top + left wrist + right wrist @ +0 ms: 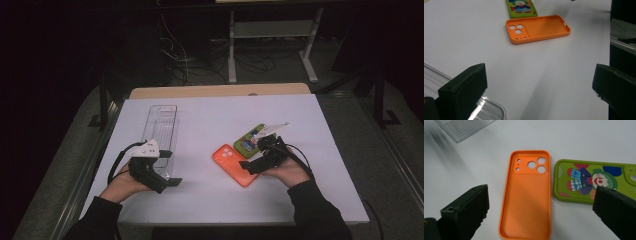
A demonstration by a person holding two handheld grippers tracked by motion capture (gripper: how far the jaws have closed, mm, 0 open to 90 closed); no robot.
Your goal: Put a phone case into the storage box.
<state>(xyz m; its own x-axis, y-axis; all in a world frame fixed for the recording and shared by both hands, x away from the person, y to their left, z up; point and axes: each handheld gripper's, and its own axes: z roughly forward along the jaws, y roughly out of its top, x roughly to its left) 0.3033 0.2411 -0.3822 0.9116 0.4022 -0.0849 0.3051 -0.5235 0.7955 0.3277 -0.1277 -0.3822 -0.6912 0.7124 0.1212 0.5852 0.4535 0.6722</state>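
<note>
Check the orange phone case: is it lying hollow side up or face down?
Hollow side up: the orange phone case shows its raised rim and recessed inner floor.

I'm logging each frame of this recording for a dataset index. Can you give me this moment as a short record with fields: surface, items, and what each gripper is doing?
surface: white table top
orange phone case: lying inside-up, camera holes visible
green phone case: cartoon clown print facing up, right beside the orange one
clear plastic tray: at the person's left side of the table
left gripper: open, holding nothing, near the tray's near end
right gripper: open, holding nothing, jaws either side of the orange phone case, not gripping it
</note>
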